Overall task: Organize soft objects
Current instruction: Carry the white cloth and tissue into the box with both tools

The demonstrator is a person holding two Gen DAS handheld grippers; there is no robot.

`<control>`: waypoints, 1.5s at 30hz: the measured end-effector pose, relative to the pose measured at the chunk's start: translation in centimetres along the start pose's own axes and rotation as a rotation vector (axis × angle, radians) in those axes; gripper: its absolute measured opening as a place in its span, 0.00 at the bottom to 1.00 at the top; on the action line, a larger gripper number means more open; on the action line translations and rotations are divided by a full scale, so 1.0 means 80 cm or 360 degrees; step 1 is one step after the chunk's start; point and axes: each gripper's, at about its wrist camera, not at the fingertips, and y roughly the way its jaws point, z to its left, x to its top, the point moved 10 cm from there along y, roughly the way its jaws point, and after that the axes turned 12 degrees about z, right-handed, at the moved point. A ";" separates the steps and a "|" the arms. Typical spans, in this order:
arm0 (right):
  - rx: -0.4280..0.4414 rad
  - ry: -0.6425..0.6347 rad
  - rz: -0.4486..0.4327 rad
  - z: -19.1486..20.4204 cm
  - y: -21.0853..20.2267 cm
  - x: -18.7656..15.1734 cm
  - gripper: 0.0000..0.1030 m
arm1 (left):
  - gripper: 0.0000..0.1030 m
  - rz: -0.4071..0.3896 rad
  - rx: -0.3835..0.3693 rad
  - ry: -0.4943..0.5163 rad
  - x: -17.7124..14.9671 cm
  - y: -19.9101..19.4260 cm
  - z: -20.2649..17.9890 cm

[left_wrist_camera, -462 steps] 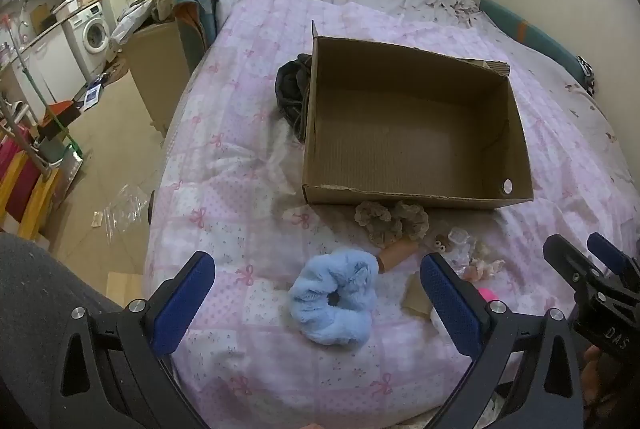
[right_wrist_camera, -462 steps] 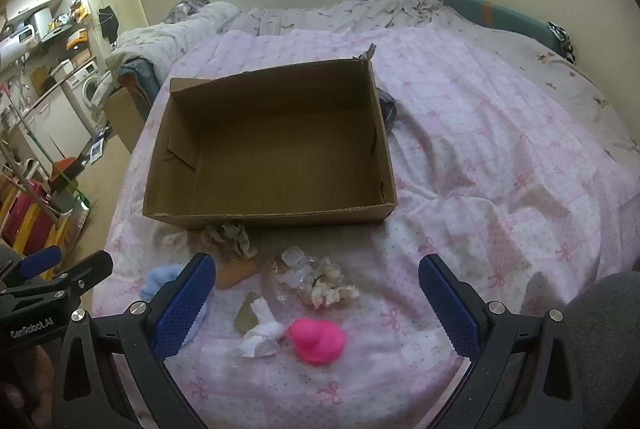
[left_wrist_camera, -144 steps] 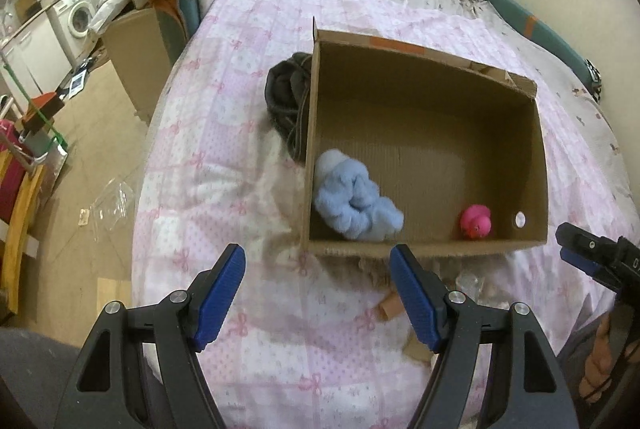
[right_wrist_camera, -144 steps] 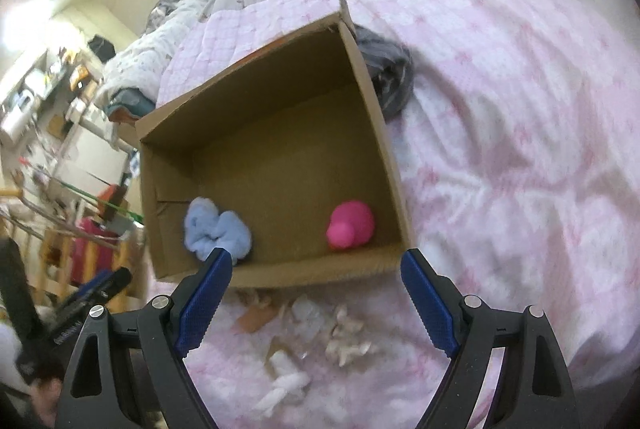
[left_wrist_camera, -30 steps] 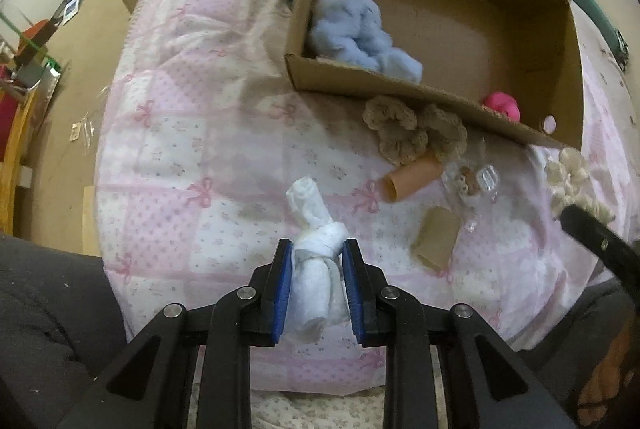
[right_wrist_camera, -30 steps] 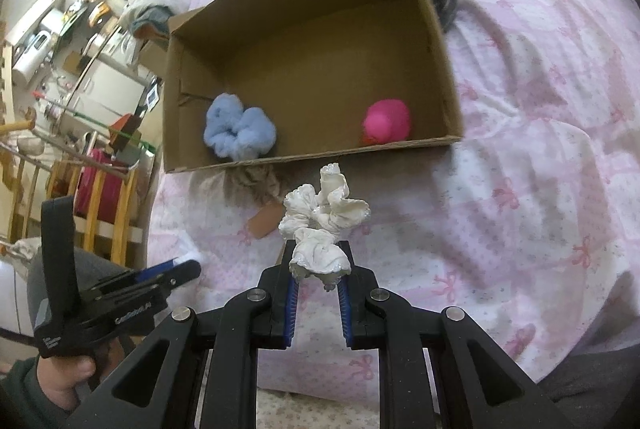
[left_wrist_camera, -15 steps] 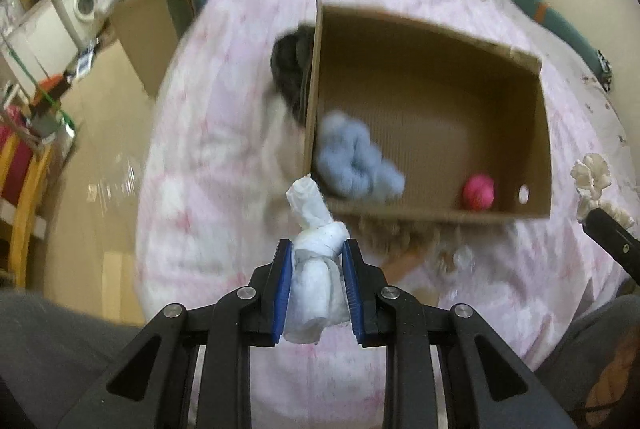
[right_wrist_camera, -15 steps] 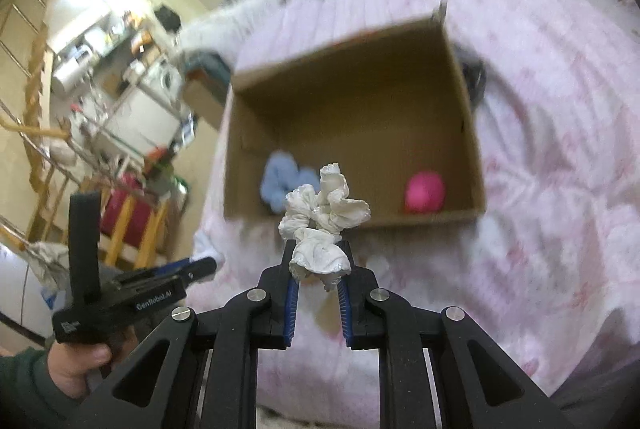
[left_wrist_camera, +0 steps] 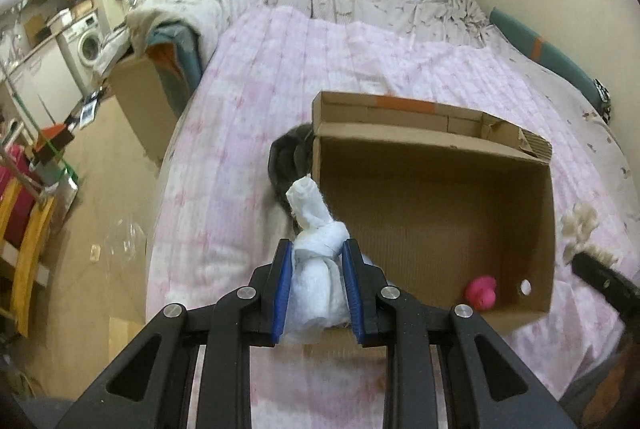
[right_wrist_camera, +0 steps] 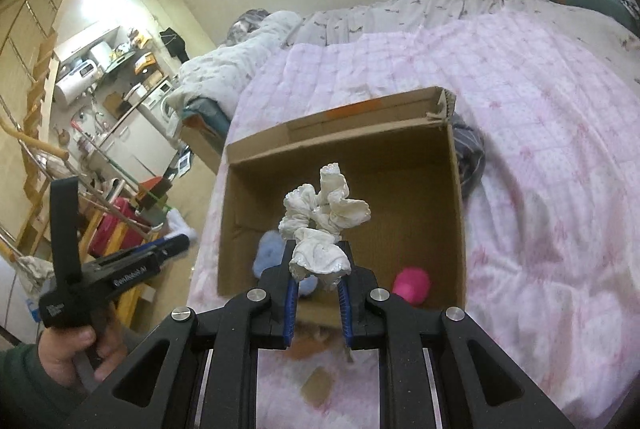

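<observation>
An open cardboard box (left_wrist_camera: 440,165) lies on the pink quilted bed; it also shows in the right wrist view (right_wrist_camera: 344,145). Inside are a pink soft duck (left_wrist_camera: 482,292), also in the right wrist view (right_wrist_camera: 412,285), and a light blue fluffy scrunchie (right_wrist_camera: 270,249). My left gripper (left_wrist_camera: 316,289) is shut on a knotted white cloth (left_wrist_camera: 316,229), held above the box's near left corner. My right gripper (right_wrist_camera: 318,289) is shut on a cream ruffled scrunchie (right_wrist_camera: 326,217), held above the box's near wall. The scrunchie also shows at the right edge of the left wrist view (left_wrist_camera: 578,229).
A dark grey garment (left_wrist_camera: 288,157) lies against the box's left side. Brown cardboard pieces (right_wrist_camera: 318,387) lie on the quilt (left_wrist_camera: 240,133) in front of the box. A second cardboard box (left_wrist_camera: 144,97) with bedding stands by the bed's left side. Floor clutter and a washing machine (left_wrist_camera: 90,47) are at left.
Both grippers, each still holding its item, have risen and moved forward toward the box; the box now sits closer and lower in both views.
</observation>
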 end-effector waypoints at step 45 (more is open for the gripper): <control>-0.0203 -0.0003 0.0349 -0.034 0.102 -0.039 0.19 | 0.25 0.0081 -0.0197 0.0182 -0.011 0.067 -0.064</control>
